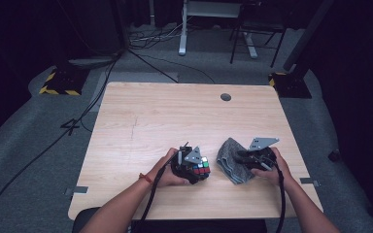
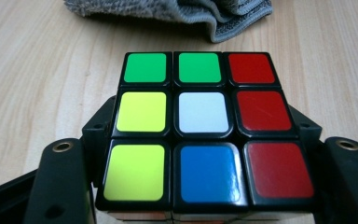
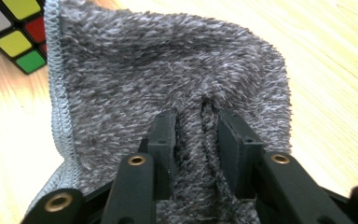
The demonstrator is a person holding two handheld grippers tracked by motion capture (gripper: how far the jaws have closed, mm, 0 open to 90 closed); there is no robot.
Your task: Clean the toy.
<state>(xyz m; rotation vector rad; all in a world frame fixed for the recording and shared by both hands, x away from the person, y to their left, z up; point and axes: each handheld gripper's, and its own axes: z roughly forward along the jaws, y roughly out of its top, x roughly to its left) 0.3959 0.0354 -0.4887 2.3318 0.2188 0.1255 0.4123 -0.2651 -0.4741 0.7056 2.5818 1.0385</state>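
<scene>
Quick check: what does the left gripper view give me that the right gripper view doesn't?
Left gripper view: the cube's whole top face, with green, red, yellow, white and blue stickers, clamped between the black jaws. Right gripper view: the grey cloth's fuzzy weave close up, with a fold of it between the right gripper's jaws. Both show cube, cloth and wooden table.

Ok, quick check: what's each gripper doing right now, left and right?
Left gripper: closed on the puzzle cube, a jaw on each side.
Right gripper: a fold of the grey cloth between its jaws; whether it is still pinched cannot be told.
</scene>
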